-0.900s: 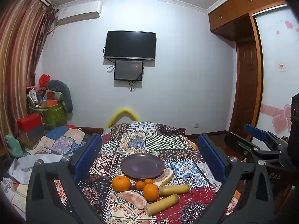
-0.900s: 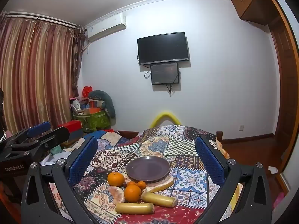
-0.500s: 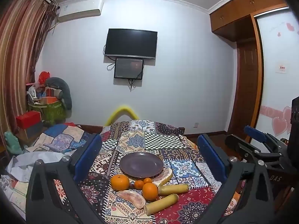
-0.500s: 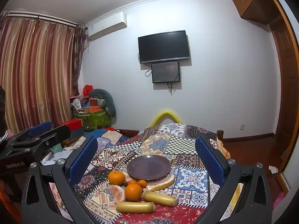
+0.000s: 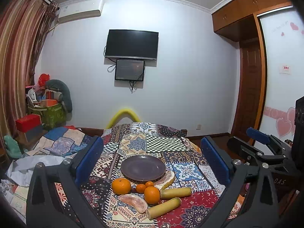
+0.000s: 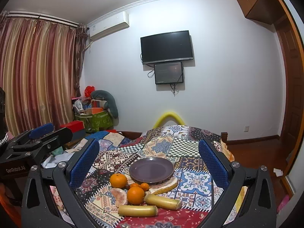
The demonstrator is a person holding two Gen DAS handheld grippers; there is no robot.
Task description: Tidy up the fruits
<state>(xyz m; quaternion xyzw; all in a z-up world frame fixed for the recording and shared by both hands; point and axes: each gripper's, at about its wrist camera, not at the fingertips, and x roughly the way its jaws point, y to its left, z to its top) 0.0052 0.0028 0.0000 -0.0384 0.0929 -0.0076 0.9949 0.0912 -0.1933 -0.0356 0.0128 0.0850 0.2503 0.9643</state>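
A purple plate sits bare on the patchwork cloth. In front of it lie two big oranges, two small oranges, a peeled pomelo segment, a pomelo wedge against the plate's rim, and two yellow cane pieces. My left gripper hangs open above and short of the fruit, nothing between its blue pads. The right gripper is likewise open and holds nothing. Each shows at the edge of the other's view.
The cloth-covered table drops off to wooden floor on the right. A cluttered bed or bench with blankets lies to the left, with a green bag and red box by the curtain. A TV hangs on the far wall.
Both views have barely shifted. The grippers stay wide open and the fruit and plate lie where they were.
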